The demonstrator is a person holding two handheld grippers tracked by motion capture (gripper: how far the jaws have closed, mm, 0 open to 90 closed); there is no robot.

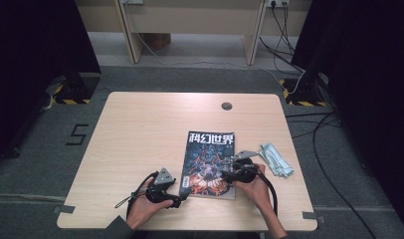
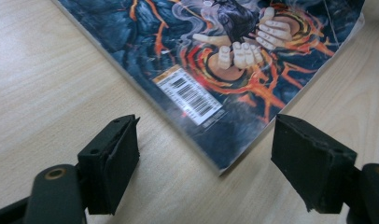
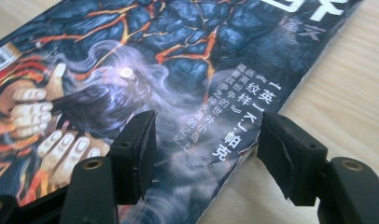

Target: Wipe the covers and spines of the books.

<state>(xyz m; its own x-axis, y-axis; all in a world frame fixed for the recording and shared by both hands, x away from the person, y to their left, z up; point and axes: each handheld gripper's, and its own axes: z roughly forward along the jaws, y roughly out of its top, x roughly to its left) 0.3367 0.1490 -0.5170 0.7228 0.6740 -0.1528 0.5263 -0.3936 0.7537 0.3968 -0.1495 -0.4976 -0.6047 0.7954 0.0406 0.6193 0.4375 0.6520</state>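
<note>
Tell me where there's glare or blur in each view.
High view: soft and dim, black curtains at the sides. Left gripper view: magazine cover sharp, sheen over the barcode label, fingers slightly soft. Right gripper view: bright glare spot on the glossy cover.

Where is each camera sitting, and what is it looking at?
High view: above the person's side, looking forward and down at the table; both hands, left gripper and right gripper show.
Left gripper view: rides the left gripper, facing the magazine corner with the barcode, between its open jaws.
Right gripper view: rides the right gripper, facing the magazine's edge, its jaws standing either side of it.
All three share the magazine and table.
</note>
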